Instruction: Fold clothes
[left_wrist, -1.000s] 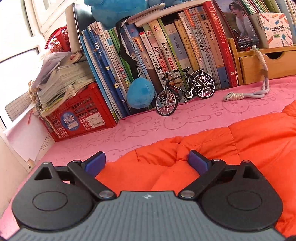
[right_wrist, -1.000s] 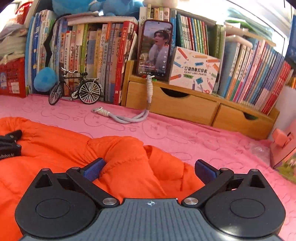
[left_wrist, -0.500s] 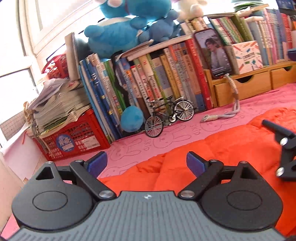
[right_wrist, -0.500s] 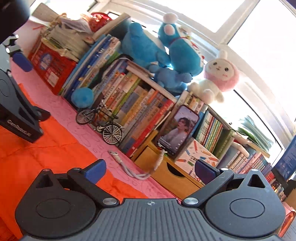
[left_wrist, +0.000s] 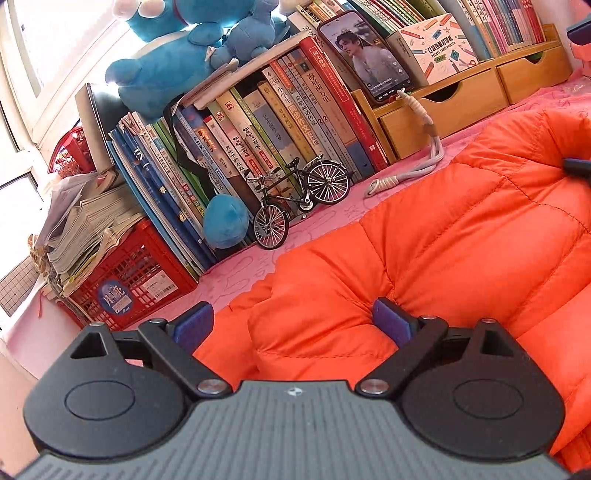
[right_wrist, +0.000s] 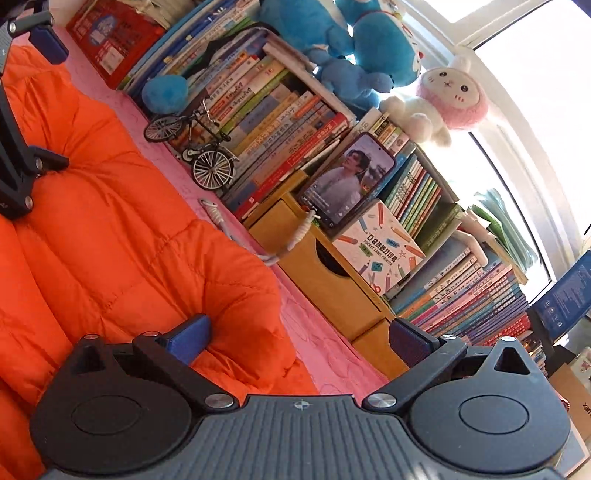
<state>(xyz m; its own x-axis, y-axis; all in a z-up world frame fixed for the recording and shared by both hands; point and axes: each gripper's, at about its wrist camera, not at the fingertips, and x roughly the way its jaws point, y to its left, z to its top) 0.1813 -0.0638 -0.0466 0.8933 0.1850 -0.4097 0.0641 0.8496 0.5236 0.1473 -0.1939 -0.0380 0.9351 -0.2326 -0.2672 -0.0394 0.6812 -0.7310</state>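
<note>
orange puffer jacket (left_wrist: 461, 236) lies on the pink worktop (left_wrist: 317, 225); left gripper (left_wrist: 291, 323) and right gripper (right_wrist: 295, 338) both gape, holding nothing. slick padding could slip or spring back, and a wide sweep might topple the model bicycle (left_wrist: 301, 199).

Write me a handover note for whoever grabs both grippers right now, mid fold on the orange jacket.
Left gripper: open, low over a puffy bulge at the near edge of the orange jacket, gripping nothing.
Right gripper: open, straddling the jacket's right-hand edge, not clamped.
The jacket lies on the pink mat, in front of the books and model bicycle.
Done: a finished fold cannot be confirmed.
Left: probably regrasp both edges and fold.
</note>
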